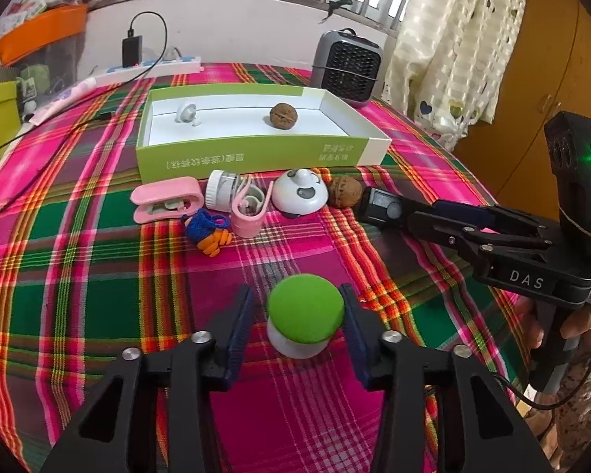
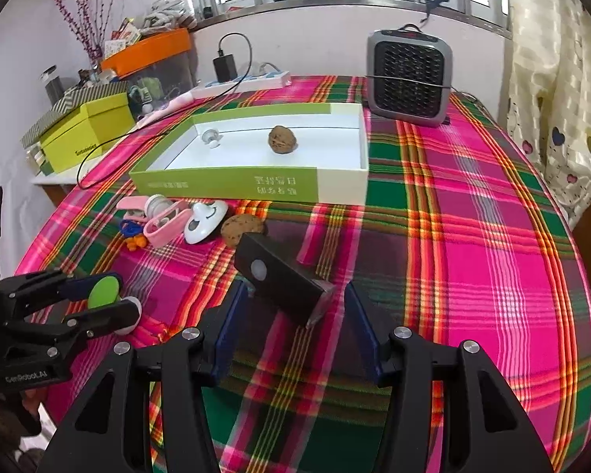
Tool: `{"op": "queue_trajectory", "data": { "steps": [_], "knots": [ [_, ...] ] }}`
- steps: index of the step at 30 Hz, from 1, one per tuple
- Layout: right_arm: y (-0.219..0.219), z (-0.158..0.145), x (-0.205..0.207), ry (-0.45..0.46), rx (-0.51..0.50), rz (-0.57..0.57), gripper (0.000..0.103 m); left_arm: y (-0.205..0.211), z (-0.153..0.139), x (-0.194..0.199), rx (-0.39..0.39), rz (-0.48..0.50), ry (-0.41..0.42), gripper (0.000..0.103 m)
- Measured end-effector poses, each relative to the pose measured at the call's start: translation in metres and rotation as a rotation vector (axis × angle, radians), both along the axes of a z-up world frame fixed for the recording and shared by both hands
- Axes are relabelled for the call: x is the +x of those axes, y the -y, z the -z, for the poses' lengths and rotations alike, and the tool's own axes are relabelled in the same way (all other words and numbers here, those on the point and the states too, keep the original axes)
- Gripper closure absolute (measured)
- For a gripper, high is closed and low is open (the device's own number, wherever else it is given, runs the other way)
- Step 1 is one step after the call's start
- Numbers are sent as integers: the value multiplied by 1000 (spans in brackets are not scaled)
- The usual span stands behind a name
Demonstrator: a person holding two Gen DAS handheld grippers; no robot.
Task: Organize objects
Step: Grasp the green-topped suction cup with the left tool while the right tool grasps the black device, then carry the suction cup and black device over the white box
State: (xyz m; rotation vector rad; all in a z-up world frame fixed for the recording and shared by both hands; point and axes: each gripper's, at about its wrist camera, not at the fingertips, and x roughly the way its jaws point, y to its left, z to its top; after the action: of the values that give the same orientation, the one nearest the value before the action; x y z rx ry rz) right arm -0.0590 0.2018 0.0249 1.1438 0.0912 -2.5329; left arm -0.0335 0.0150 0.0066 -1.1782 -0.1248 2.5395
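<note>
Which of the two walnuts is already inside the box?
The walnut in the box lies alone on the white floor of the green box. The other walnut sits on the cloth, beside the white dome-shaped toy.

Left gripper half-closed; right gripper open.

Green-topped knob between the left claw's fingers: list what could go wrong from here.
1. The green-topped knob is round; only the right pad seems to touch it, so it may squirt out as the left claw shuts.
2. The black box lies skewed between the right claw fingers, so it may twist.
3. Carrying over the walnut cluster toward the tray risks knocking things.
</note>
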Motion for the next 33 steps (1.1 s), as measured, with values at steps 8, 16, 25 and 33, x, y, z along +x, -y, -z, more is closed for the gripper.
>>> {"op": "queue_trajectory", "data": {
  "steps": [8,16,25,33],
  "knots": [
    [7,0,-8,-10,41,-38,51,10,1,-6,-12,-28,-4,77],
    [15,6,-14,11,58,-100,51,18,2,-10,-1,-39,-11,81],
    [26,10,-12,46,63,-165,51,21,3,-14,8,-34,-14,81],
    [31,12,-19,54,58,-142,51,21,3,-16,16,-22,-19,81]
  ]
}}
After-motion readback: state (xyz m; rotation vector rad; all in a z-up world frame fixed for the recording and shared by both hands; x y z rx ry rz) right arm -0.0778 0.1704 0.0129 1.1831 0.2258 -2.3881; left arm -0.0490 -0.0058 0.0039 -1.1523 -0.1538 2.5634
